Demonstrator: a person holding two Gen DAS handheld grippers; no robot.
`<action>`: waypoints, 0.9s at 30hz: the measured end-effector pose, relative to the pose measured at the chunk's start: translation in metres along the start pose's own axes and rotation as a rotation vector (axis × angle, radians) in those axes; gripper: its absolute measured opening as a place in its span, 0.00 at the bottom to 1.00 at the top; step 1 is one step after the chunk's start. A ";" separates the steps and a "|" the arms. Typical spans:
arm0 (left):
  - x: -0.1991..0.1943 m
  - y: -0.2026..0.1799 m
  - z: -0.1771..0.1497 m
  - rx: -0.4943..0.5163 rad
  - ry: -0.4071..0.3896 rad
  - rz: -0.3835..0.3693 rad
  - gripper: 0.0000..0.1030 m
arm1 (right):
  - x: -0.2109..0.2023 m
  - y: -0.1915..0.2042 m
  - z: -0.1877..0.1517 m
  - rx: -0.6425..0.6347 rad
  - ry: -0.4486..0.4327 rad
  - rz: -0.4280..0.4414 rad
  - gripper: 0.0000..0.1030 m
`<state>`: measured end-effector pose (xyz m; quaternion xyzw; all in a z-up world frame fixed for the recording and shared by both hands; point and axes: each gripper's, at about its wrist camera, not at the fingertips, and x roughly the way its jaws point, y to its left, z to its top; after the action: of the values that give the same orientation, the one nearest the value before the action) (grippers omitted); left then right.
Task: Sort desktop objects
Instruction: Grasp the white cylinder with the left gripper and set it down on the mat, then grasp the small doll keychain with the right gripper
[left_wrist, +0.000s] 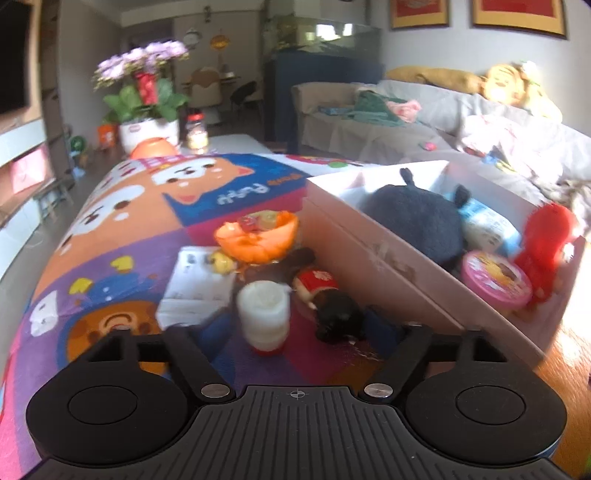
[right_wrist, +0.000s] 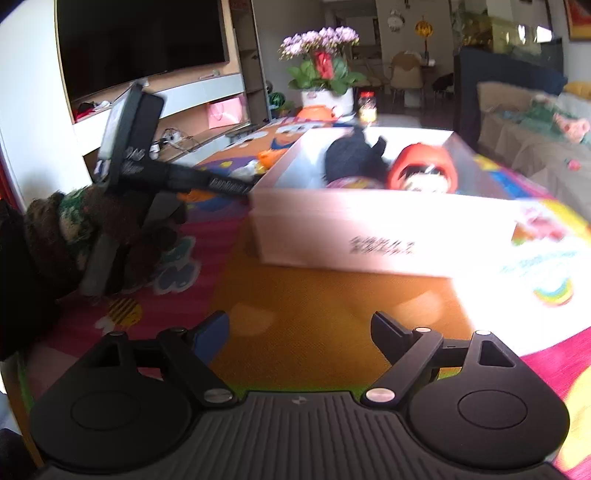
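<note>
The left gripper (left_wrist: 264, 332) points down at a small white bottle with a red base (left_wrist: 264, 317), which stands upright between its part-open jaws. Blur hides whether the pads touch it, so it cannot be called held. Just beyond the bottle a small doll in a red top (left_wrist: 325, 295) lies on its side, and behind that sits an orange open shell (left_wrist: 258, 236) with small bits inside, beside a white leaflet (left_wrist: 195, 280). All rest on a cartoon-print mat (left_wrist: 110, 221). To the right stands the pink box (left_wrist: 369, 251), already holding a dark plush (left_wrist: 417, 218), a red figure (left_wrist: 546, 243) and a round pink tin (left_wrist: 496, 278).

The right gripper (right_wrist: 299, 332) hangs wide open and empty above the mat, short of the box's near wall.

The likely step is gripping the bottle for the box. The bottle is tall and narrow, so an off-centre pinch could tip it onto the doll. The doll lies close enough that a jaw might snag it. On the way over, a low carry could knock the box wall.
</note>
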<state>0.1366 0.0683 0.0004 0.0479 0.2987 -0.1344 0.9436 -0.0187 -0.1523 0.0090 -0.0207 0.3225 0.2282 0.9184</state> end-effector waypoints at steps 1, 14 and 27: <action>-0.002 -0.003 -0.002 0.015 0.000 -0.002 0.58 | -0.004 -0.003 0.003 -0.008 -0.014 -0.023 0.82; -0.078 -0.021 -0.052 -0.003 0.034 -0.125 0.35 | 0.022 -0.039 0.052 -0.049 -0.016 -0.088 0.89; -0.117 -0.042 -0.077 0.006 -0.014 0.045 0.99 | 0.070 0.056 0.108 -0.182 -0.003 0.167 0.60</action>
<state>-0.0098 0.0673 0.0047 0.0566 0.2906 -0.1143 0.9483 0.0688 -0.0540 0.0581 -0.0766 0.2999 0.3324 0.8909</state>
